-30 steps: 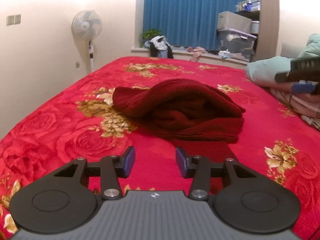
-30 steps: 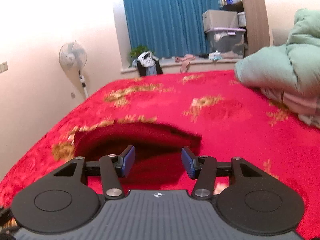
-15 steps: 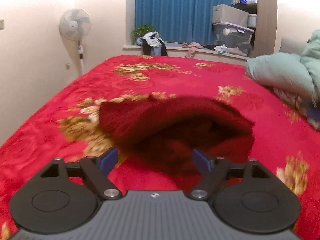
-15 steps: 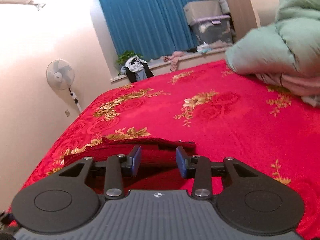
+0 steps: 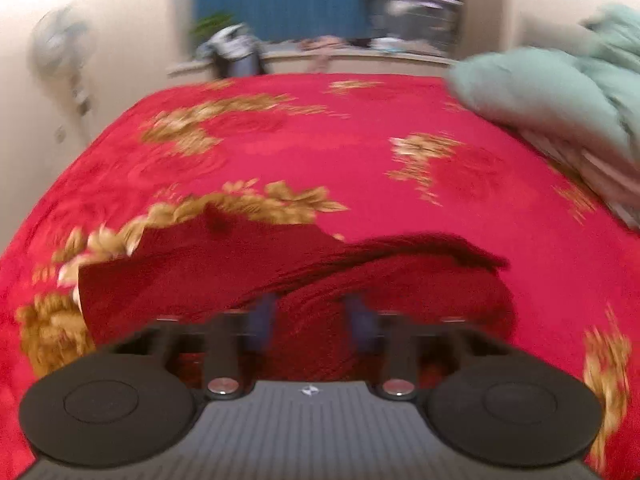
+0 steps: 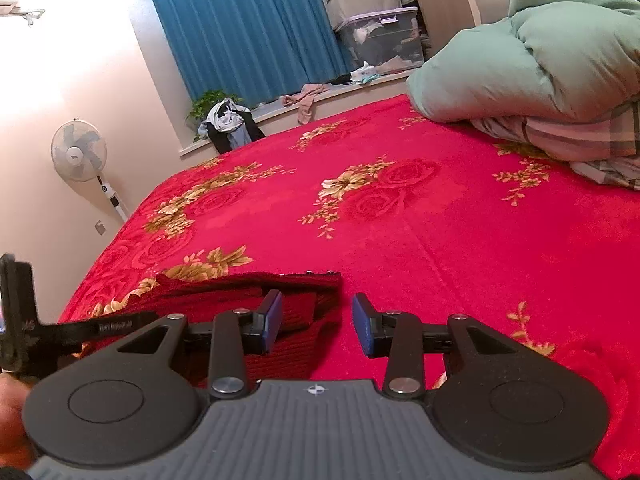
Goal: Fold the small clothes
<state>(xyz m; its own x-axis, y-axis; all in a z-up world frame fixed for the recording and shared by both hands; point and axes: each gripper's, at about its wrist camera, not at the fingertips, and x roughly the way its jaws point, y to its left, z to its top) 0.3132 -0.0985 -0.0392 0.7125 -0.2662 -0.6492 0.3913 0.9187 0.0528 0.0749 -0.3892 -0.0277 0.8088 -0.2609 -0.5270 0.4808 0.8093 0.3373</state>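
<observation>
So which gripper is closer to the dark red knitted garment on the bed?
Left. The left gripper is over the dark red knitted garment, fabric between its fingers; the right gripper sits at its edge.

Both grippers, left (image 5: pixel 310 320) and right (image 6: pixel 317 324), are black, with blue pads (image 6: pixel 273 318), silver screws, round discs and a ribbed grey base behind the jaws.

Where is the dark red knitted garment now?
The dark red knitted garment lies on the red flowered bedspread, directly before both grippers, far from the pale green duvet at right.
</observation>
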